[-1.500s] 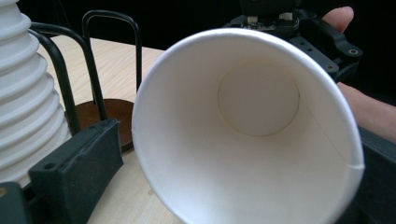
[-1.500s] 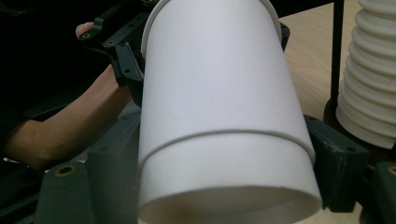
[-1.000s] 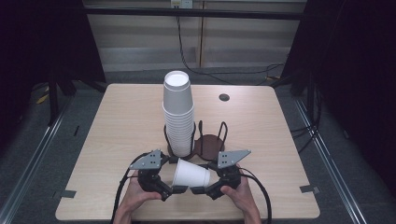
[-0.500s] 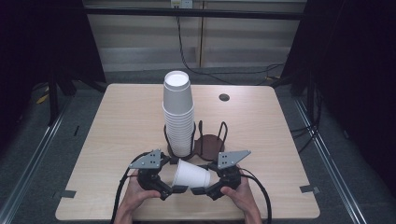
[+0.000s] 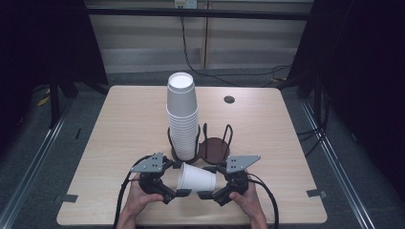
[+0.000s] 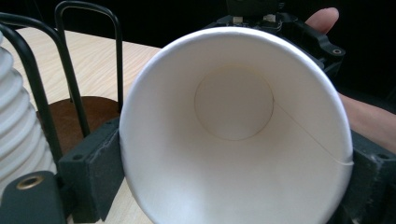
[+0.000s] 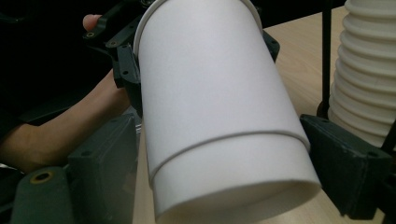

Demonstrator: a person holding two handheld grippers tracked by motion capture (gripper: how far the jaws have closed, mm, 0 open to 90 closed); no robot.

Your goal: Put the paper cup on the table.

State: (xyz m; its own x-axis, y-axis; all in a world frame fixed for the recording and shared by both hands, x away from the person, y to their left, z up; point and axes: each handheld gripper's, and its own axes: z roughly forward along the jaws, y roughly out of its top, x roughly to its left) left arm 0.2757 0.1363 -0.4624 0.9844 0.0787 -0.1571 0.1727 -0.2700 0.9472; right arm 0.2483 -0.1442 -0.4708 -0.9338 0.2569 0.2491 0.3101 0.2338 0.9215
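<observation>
A single white paper cup (image 5: 196,179) hangs on its side above the table's front edge, mouth to the left and base to the right. My left gripper (image 5: 184,192) has just been closing, and its pads (image 6: 100,170) now press the cup's rim (image 6: 233,140) from both sides. My right gripper (image 5: 204,194) has just been opening. Its jaws stand wide around the cup's base end (image 7: 224,154), with a thin gap at the left pad (image 7: 105,161). A tall stack of white cups (image 5: 182,114) stands just behind, in a black wire holder (image 5: 204,138).
The holder's second bay, with a bare brown round base (image 5: 216,149), lies right of the stack. The light wooden table (image 5: 124,119) has a small dark hole (image 5: 229,99) at the back right. The person's hands (image 5: 136,202) come in at the front edge.
Both hands and the cup have stayed where they were. The left jaws have drawn in on the cup's rim, and the right jaws have spread off its base end.
</observation>
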